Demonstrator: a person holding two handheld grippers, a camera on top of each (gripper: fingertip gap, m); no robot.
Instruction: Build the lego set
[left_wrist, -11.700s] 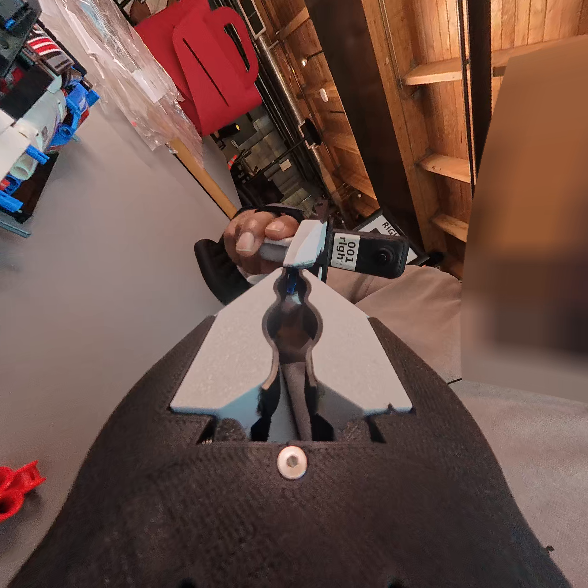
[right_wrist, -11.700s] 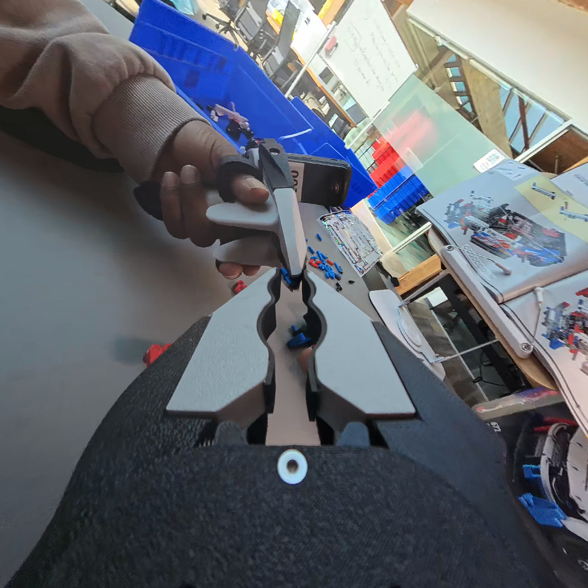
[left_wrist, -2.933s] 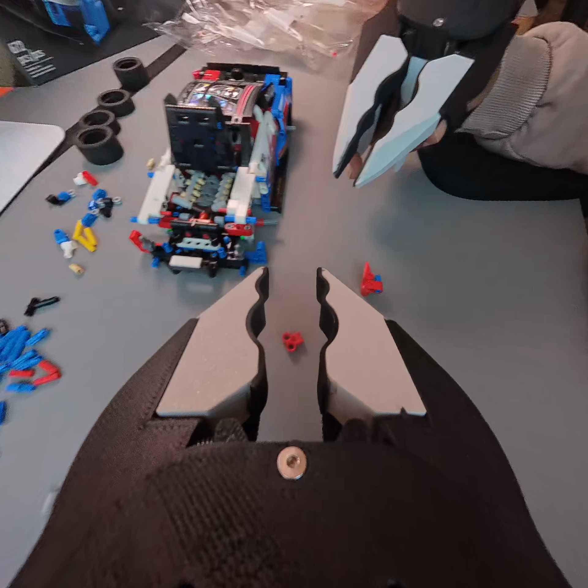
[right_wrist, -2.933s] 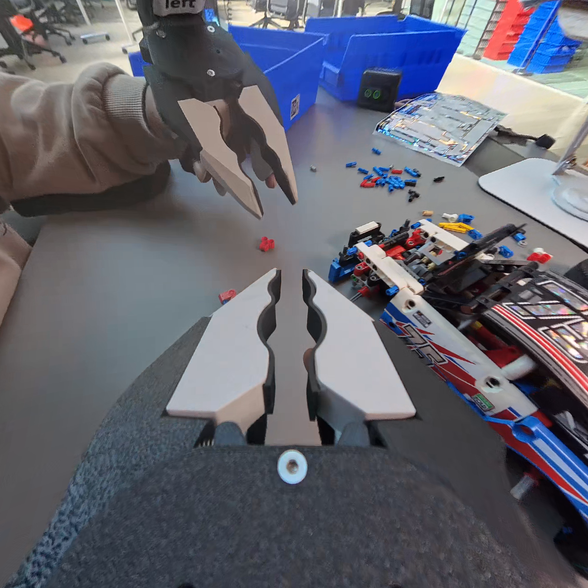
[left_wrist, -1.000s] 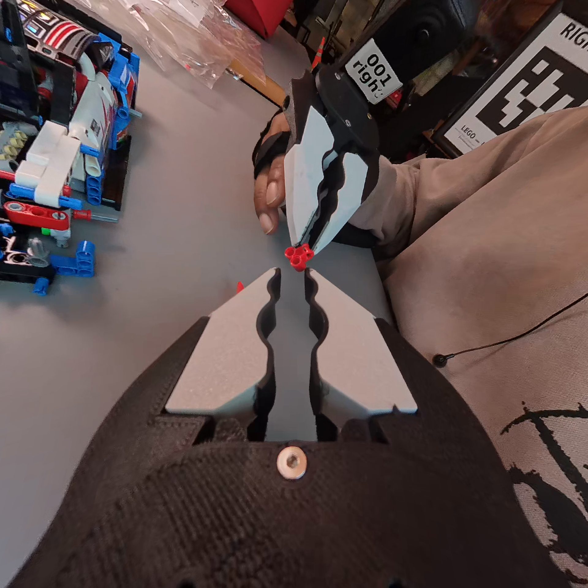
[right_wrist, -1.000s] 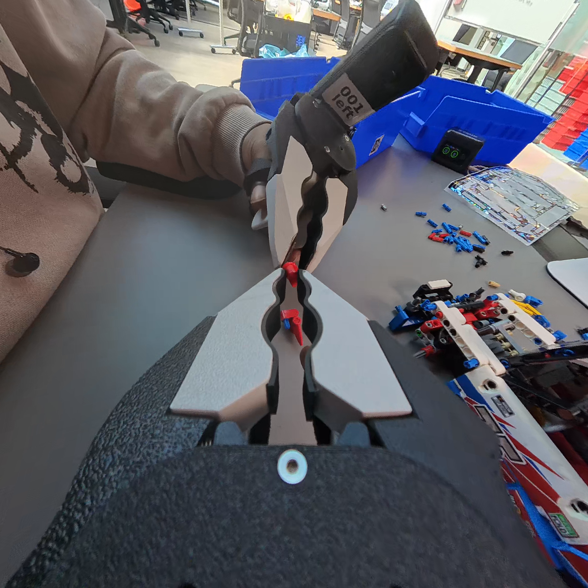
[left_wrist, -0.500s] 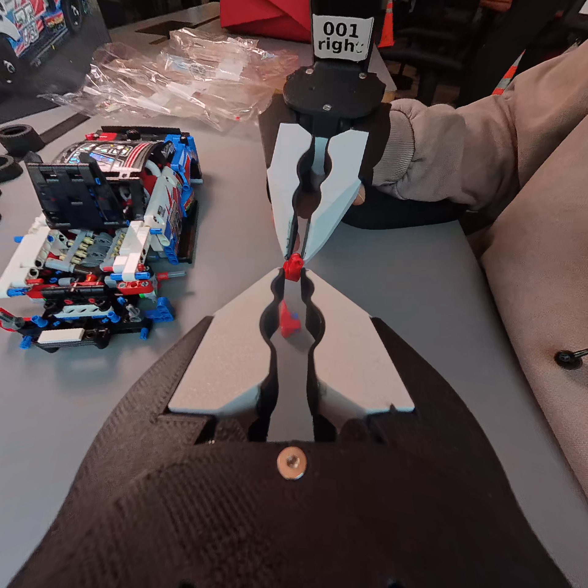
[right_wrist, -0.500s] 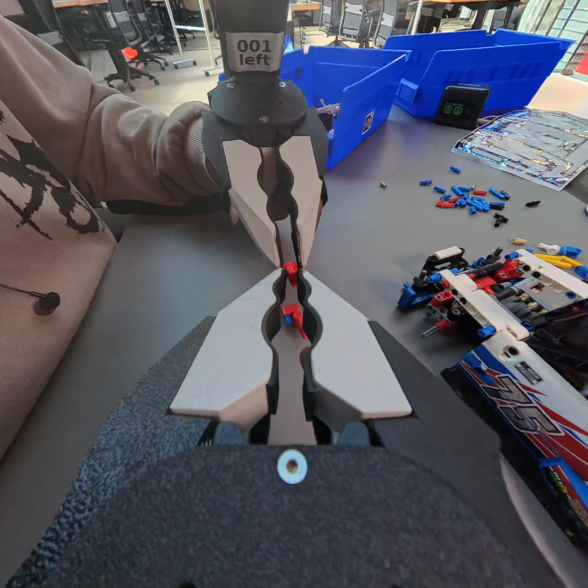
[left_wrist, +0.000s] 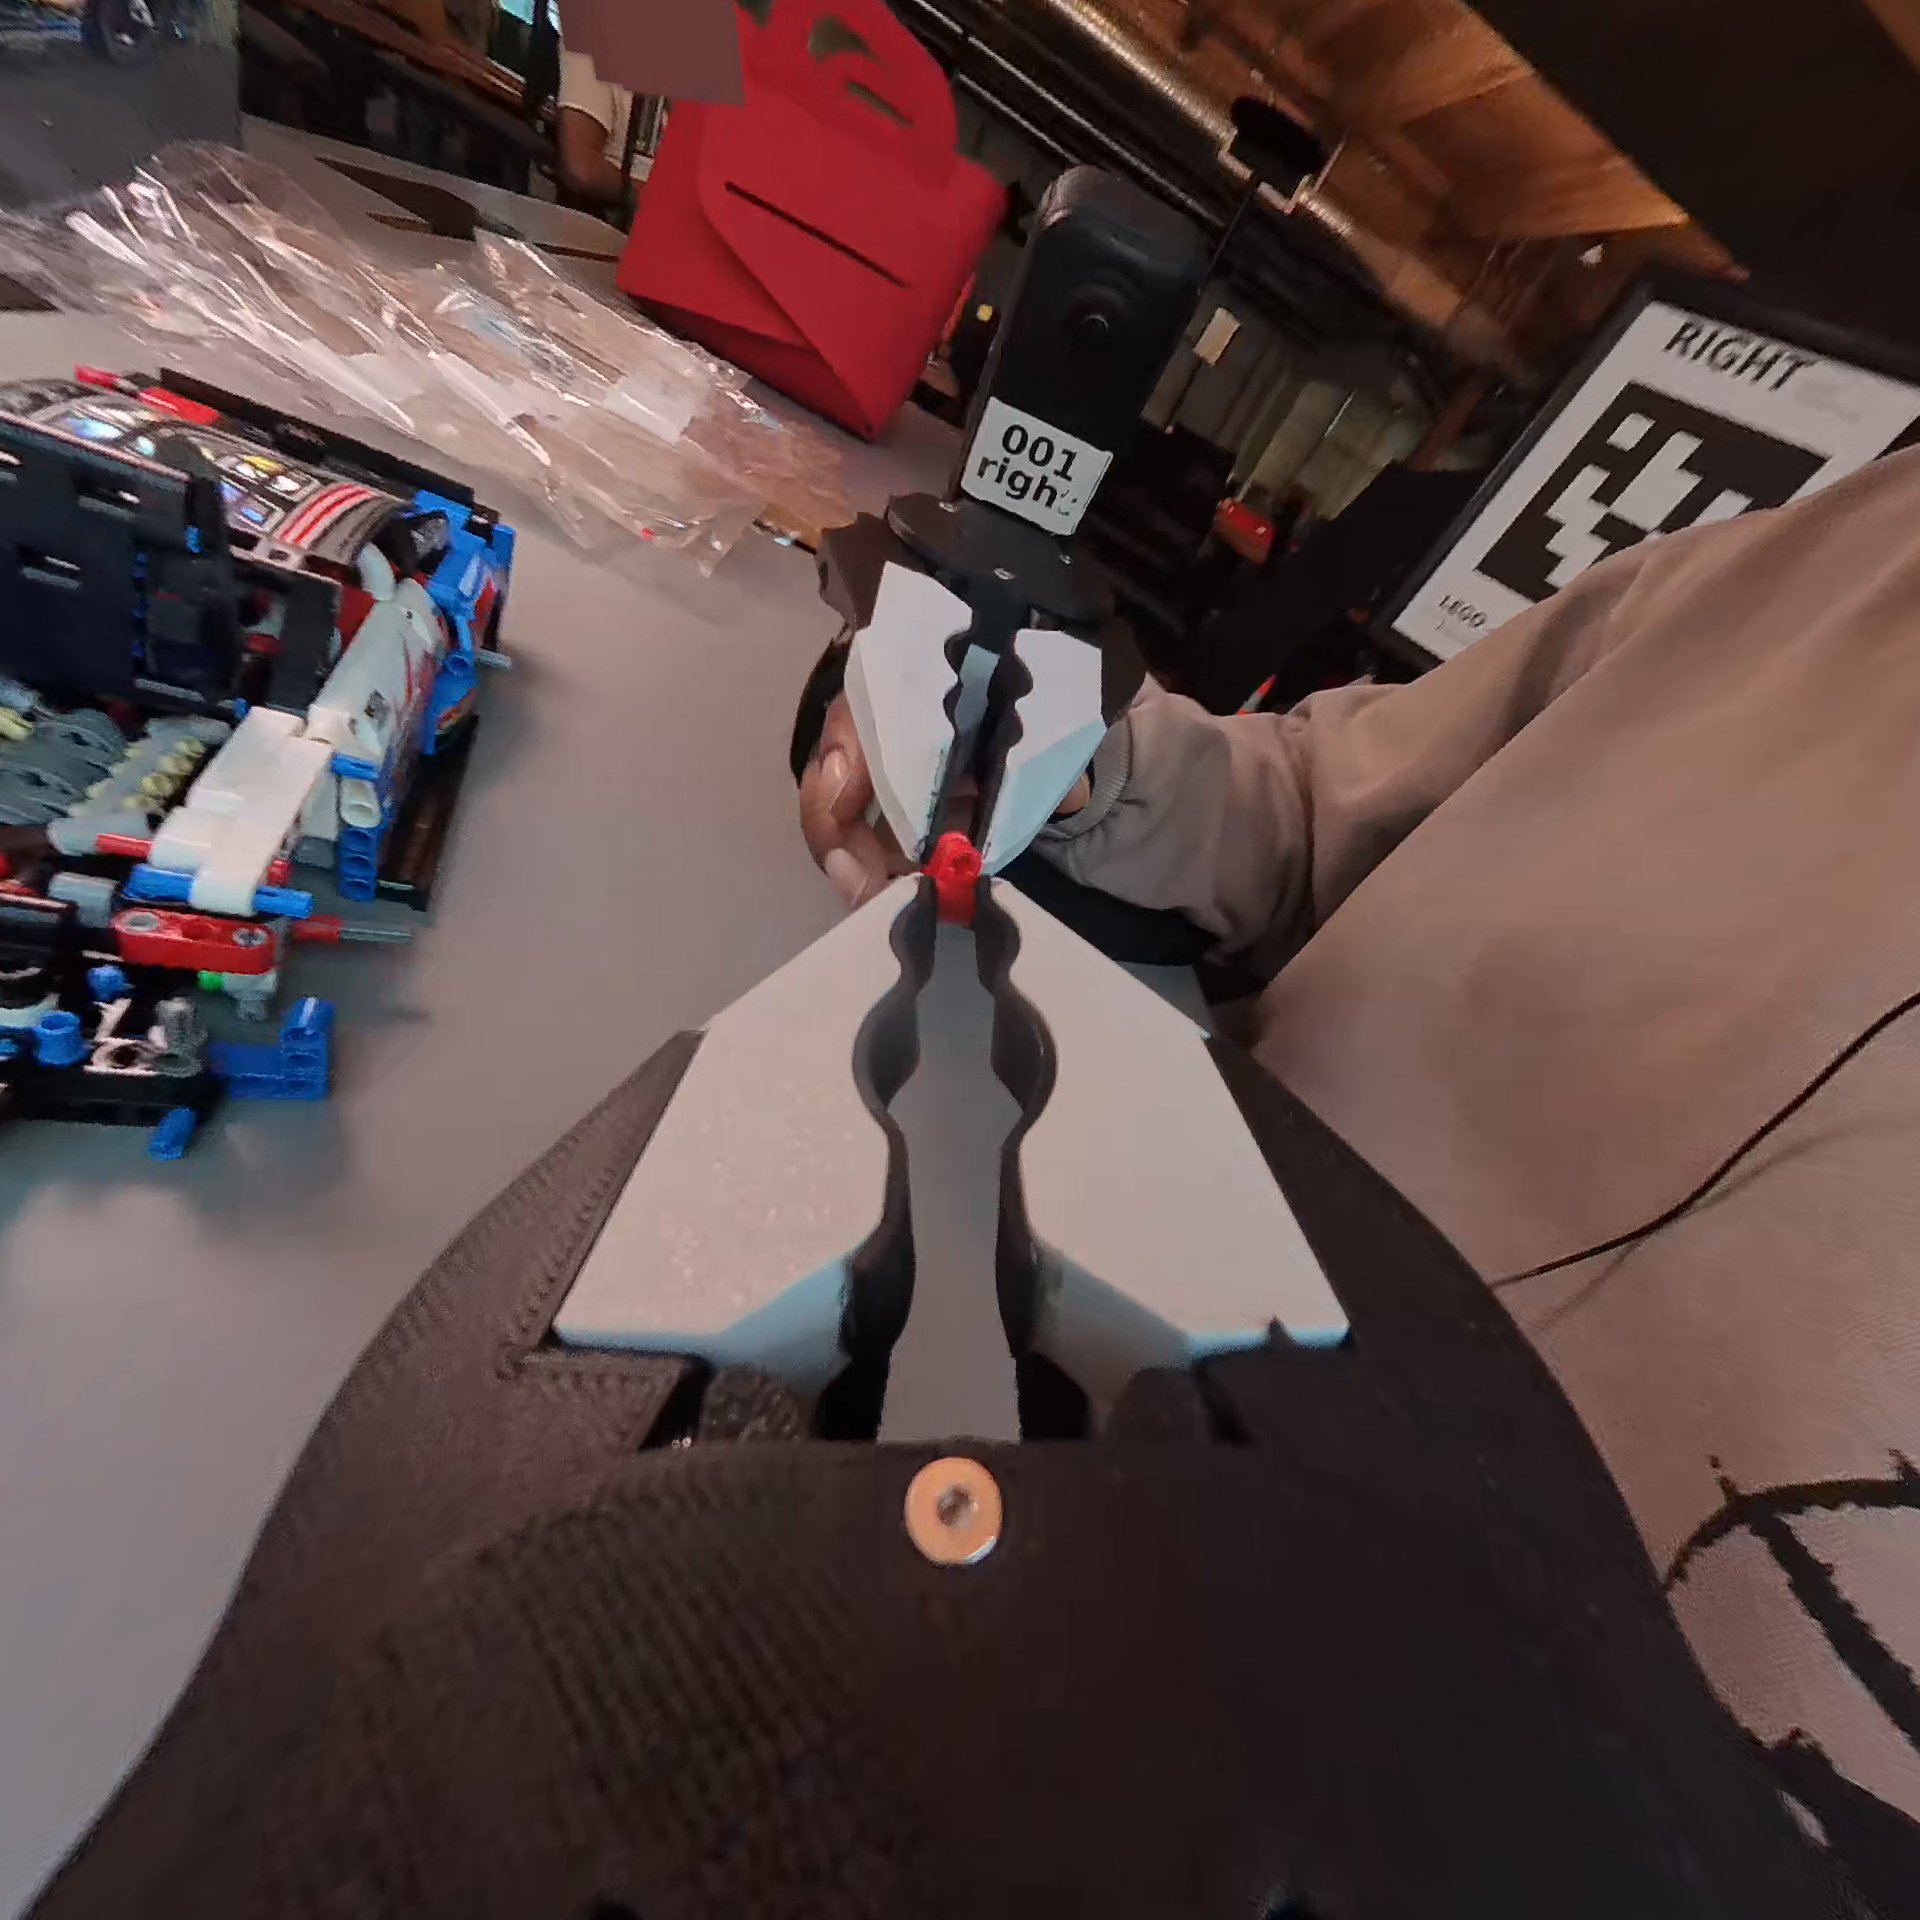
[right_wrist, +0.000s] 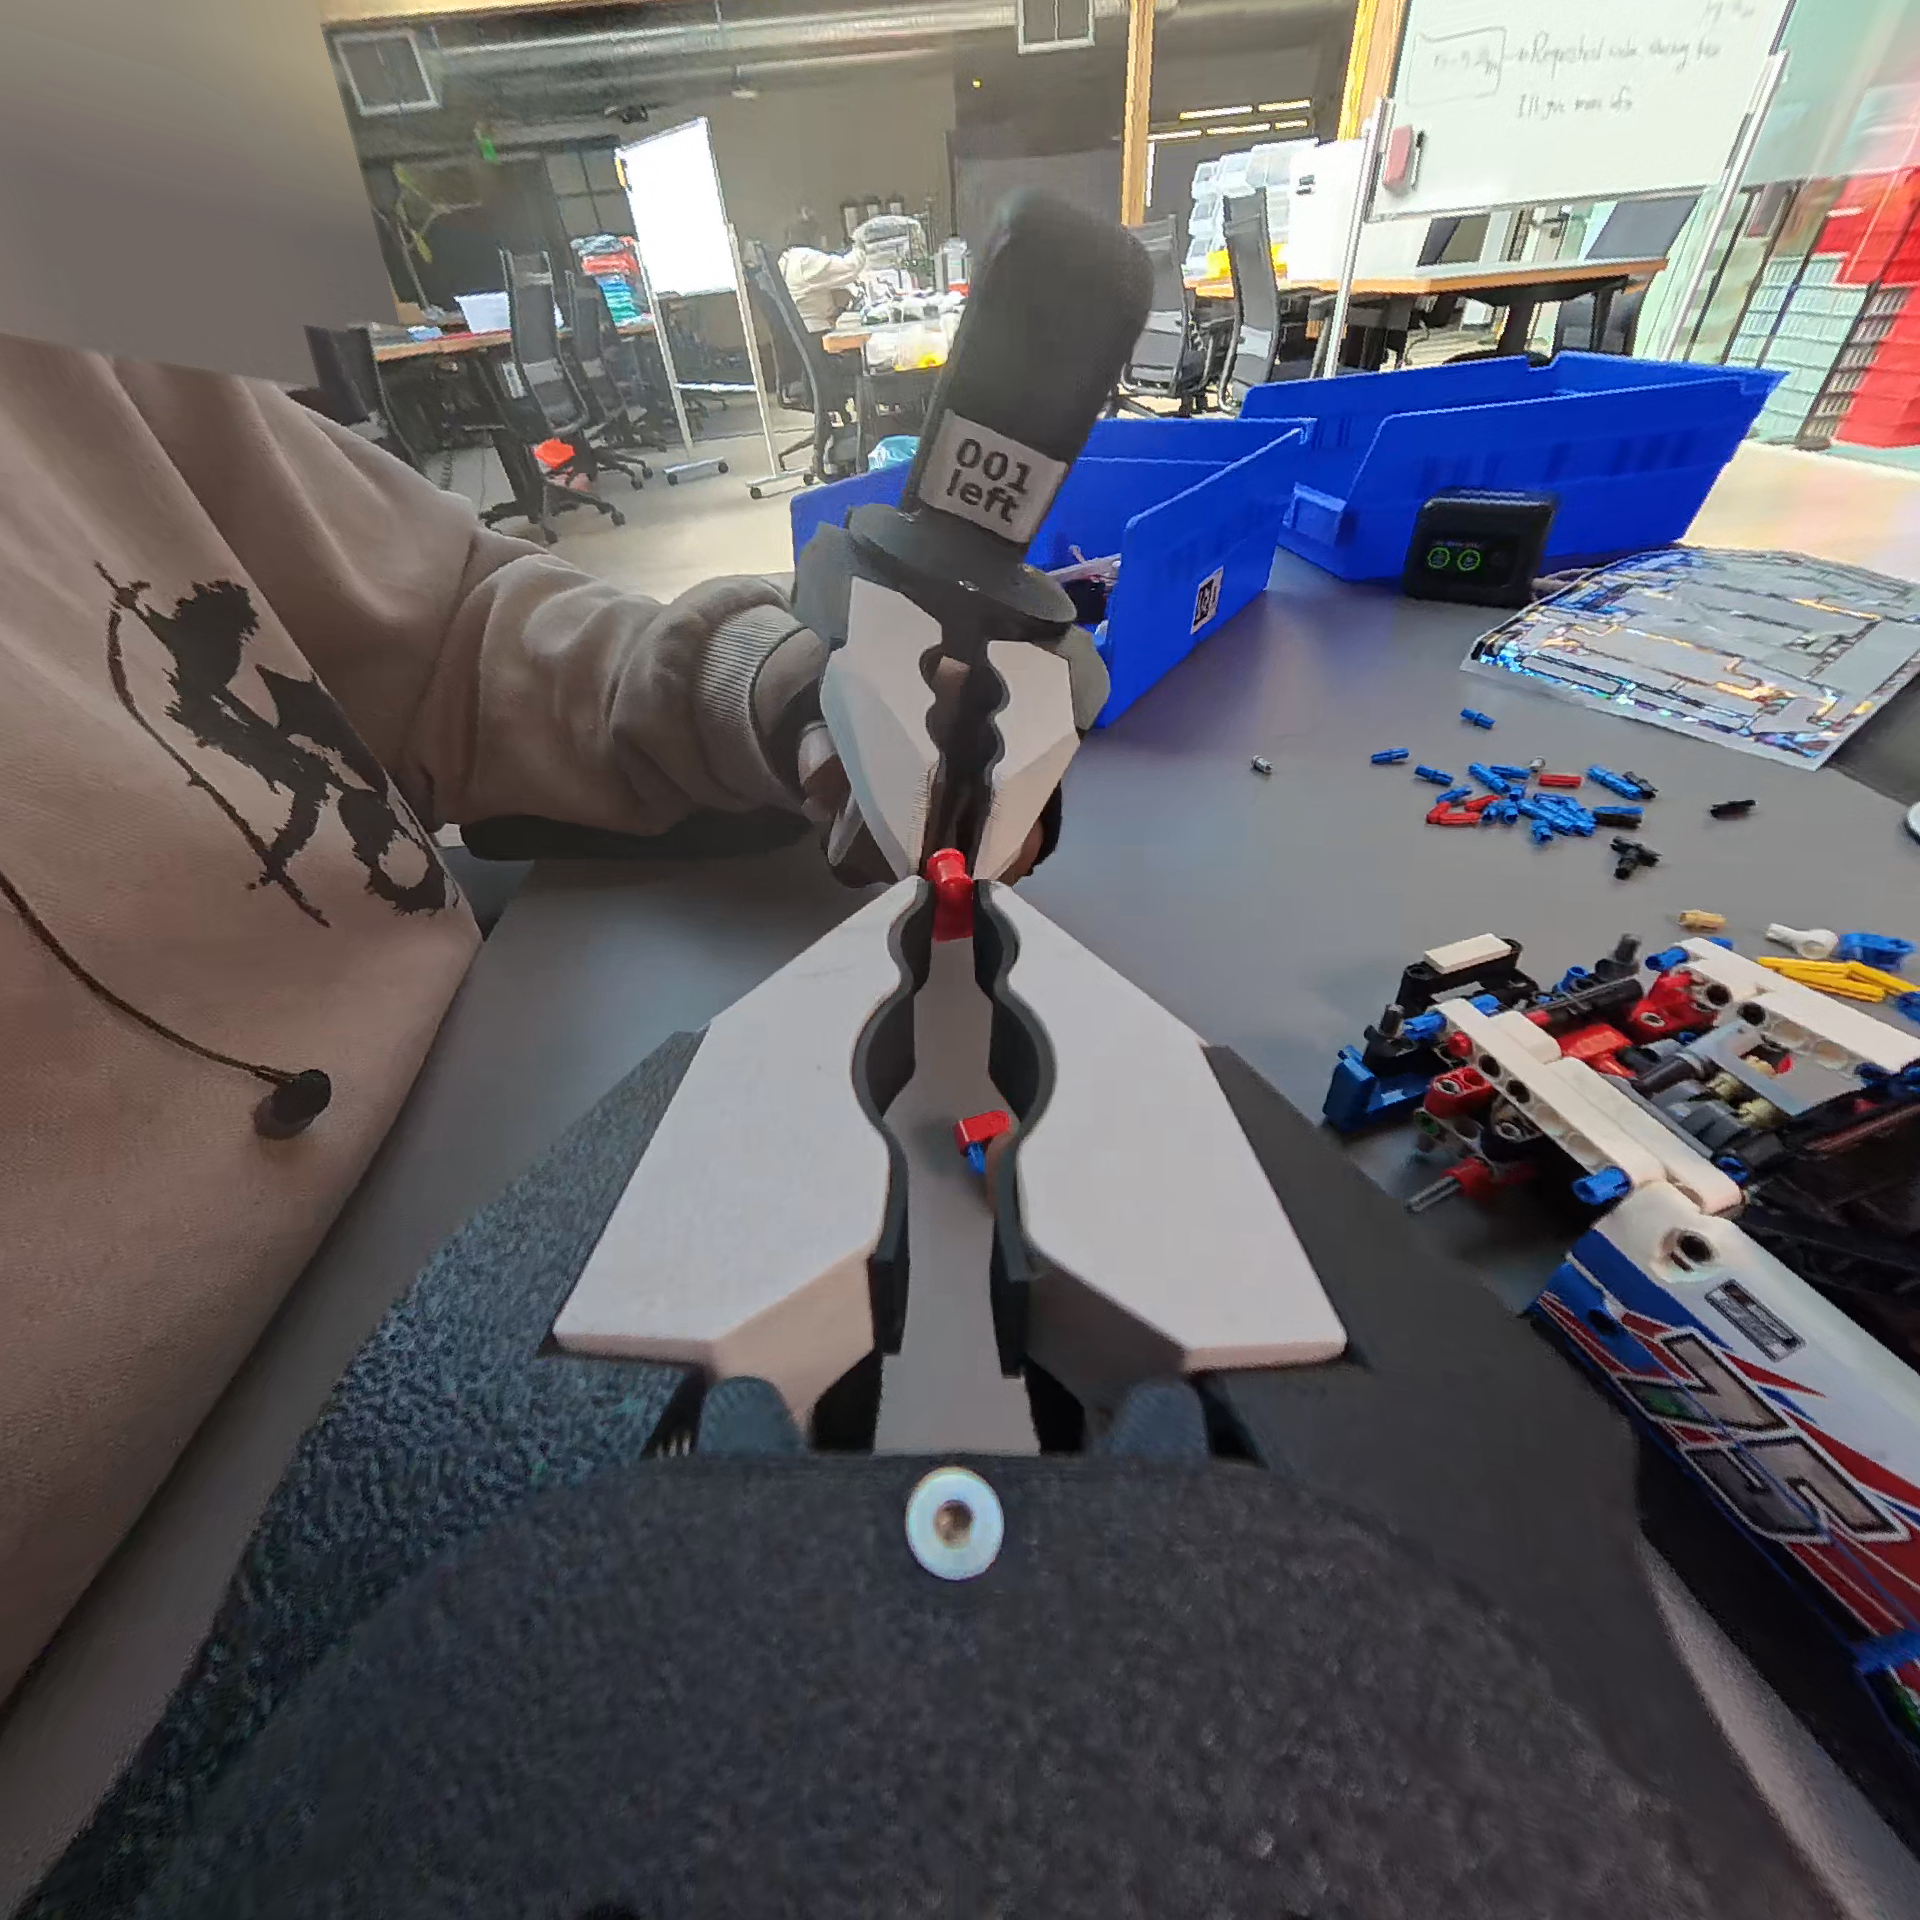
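Observation:
A small red Lego connector (left_wrist: 954, 878) is pinched in the air between the tips of both grippers, which point at each other. My left gripper (left_wrist: 951, 902) is shut on its near end, and the right gripper (left_wrist: 952, 844) faces it from behind. In the right wrist view the connector (right_wrist: 948, 900) sits in my right gripper (right_wrist: 950, 906), with the left gripper (right_wrist: 951, 857) opposite. A second red piece with a blue pin (right_wrist: 979, 1135) lies on the table below. The part-built Lego car (left_wrist: 260, 675) stands to the left, and it also shows in the right wrist view (right_wrist: 1662, 1101).
Grey table (left_wrist: 623, 748). Clear plastic bags (left_wrist: 416, 343) and a red bag (left_wrist: 810, 208) lie behind the car. Blue bins (right_wrist: 1507, 457), a shiny sticker sheet (right_wrist: 1704, 655) and several loose blue and red pins (right_wrist: 1527, 805) are at the far right. The person's sleeve (right_wrist: 582, 686) and torso are close by. Only a small space, under 4 cm, lies between the two pairs of fingers.
A second ago only my right gripper held the red connector and the left was open. The left has since closed on it, and both have tilted upward together.

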